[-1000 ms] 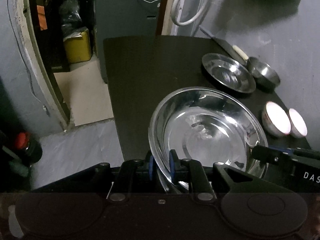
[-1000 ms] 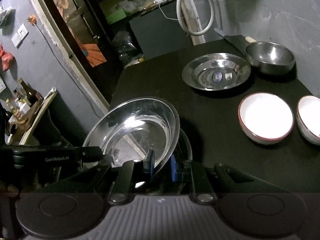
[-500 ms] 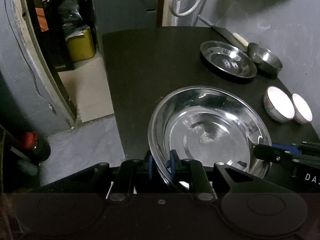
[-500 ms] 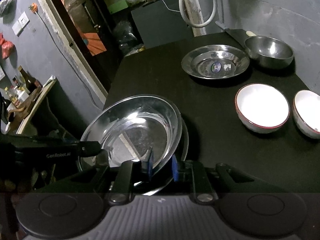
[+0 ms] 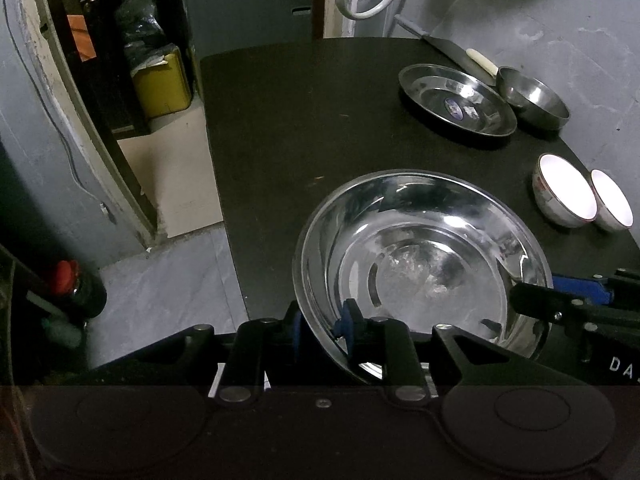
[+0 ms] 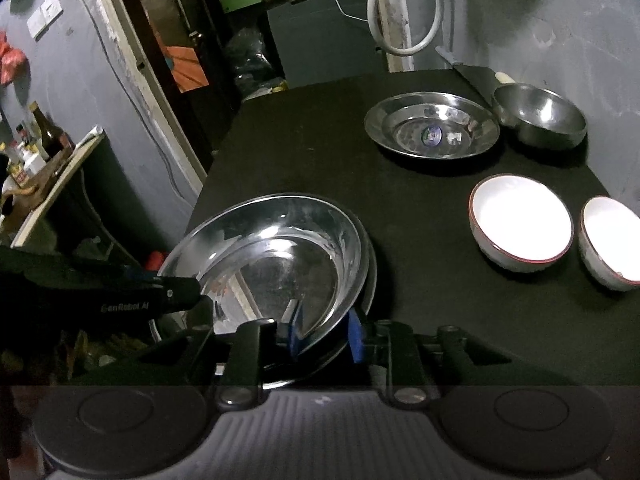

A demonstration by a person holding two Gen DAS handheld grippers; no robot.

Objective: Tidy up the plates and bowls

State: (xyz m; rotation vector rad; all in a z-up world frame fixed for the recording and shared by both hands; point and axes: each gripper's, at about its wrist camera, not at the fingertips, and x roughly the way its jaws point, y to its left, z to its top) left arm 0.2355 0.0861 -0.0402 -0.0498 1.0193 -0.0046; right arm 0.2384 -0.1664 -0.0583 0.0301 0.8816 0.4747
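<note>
A large steel plate (image 5: 420,264) (image 6: 280,264) lies at the near edge of the black table (image 5: 300,120) (image 6: 320,160), nested on a second steel plate whose rim (image 6: 372,276) shows beneath it. My left gripper (image 5: 321,326) straddles its near-left rim; its jaws are opening, with the rim between the blue pads. My right gripper (image 6: 325,332) straddles the opposite rim, its jaws also opening and its pads apart from the metal. Further back stand a smaller steel plate (image 5: 456,104) (image 6: 432,128) and a steel bowl (image 5: 532,100) (image 6: 540,116). Two white bowls (image 5: 564,192) (image 6: 520,220) sit at the right.
A knife with a white handle (image 5: 480,60) lies at the table's back right corner, against the grey wall. A white hose (image 5: 360,0) hangs behind. Left of the table are bare floor, a yellow box (image 5: 160,80), a red-capped bottle (image 5: 76,288) and a doorway.
The large plate has come down from a tilt and now lies level on the plate beneath. Both grippers' pads have spread a little, the right one more.
</note>
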